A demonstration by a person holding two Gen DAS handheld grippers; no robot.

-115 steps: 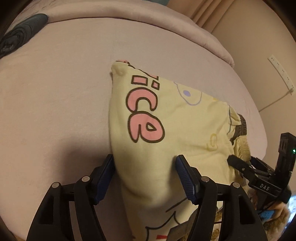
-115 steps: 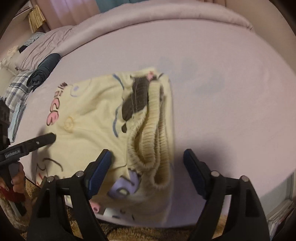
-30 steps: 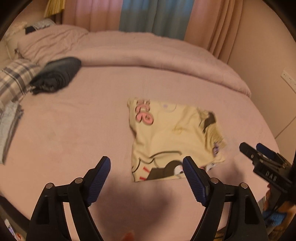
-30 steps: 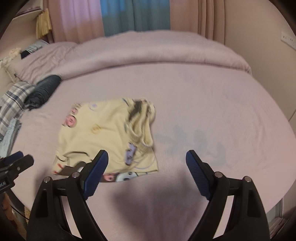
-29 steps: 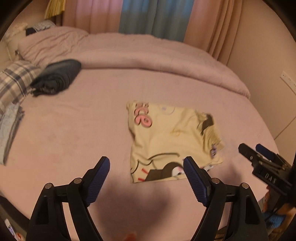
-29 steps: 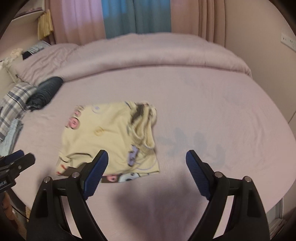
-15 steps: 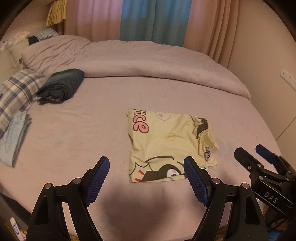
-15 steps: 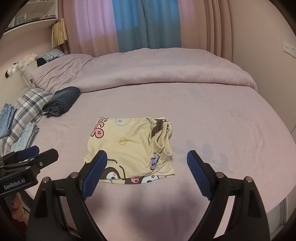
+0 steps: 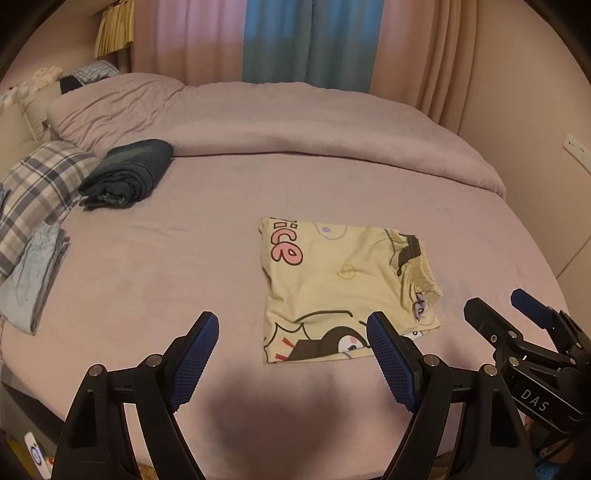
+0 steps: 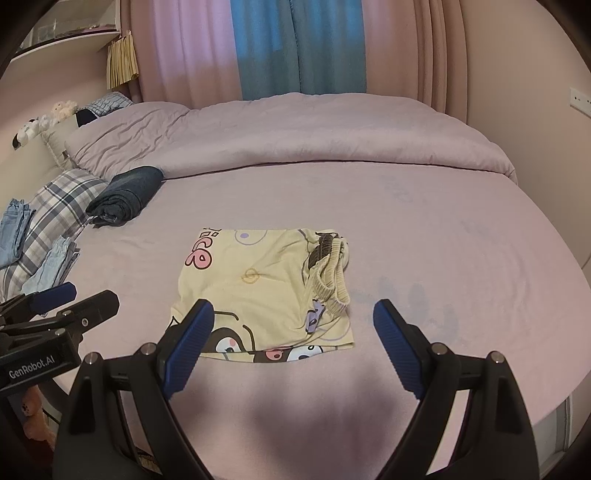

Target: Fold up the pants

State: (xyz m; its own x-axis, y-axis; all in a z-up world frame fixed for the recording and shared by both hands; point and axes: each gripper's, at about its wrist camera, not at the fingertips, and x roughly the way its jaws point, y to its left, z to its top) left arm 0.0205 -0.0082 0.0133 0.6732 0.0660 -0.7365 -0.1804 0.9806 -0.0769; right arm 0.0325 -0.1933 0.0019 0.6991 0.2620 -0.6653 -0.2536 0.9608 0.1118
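The yellow pants (image 9: 343, 284) lie folded on the bed (image 9: 184, 258), just ahead of both grippers. The left gripper (image 9: 291, 354) and right gripper (image 10: 291, 345) have jaws wide apart, holding nothing.

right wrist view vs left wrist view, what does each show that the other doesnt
Only the right wrist view shows the shelf at upper left and the left claw from the side, open.

Only the left wrist view shows the right claw from the side, open, and a small white device on the floor.

Both show the folded yellow pants lying free on the pink bed, the rolled dark garment, the plaid pillow and the blue curtain.
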